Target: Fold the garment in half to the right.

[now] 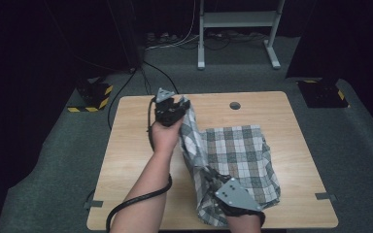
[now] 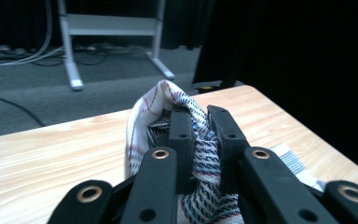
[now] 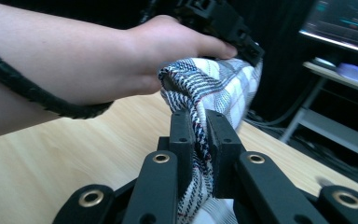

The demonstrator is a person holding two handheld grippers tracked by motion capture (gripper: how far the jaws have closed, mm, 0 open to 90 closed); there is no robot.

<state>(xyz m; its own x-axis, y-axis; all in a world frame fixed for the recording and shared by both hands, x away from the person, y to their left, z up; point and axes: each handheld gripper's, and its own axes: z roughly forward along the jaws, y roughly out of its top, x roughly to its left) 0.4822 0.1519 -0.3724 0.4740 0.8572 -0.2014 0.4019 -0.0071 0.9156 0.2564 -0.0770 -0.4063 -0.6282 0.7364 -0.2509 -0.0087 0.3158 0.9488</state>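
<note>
The checked cloth (image 1: 235,162) lies on the right half of the wooden table (image 1: 126,160), and its left edge is lifted off the surface, strung between the two grippers. At the far end, the left gripper (image 1: 177,108) has its jaws clamped tight on a bunched corner; its own view shows the fabric (image 2: 200,154) squeezed between the black pads. At the near end, the right gripper (image 1: 218,187) pinches the same edge, cloth (image 3: 200,140) wedged in a narrow gap between its jaws. This looks like a fold in the making. To do it well, both hands should keep the lifted edge taut, carry it across at the same height and pace, and lay it square on the opposite edge before letting go. Slack in the middle would leave a wrinkle; uneven travel would skew the fold. The count: one cloth, two grippers, two hands, one table with one round hole (image 1: 234,105) near its far edge.
</note>
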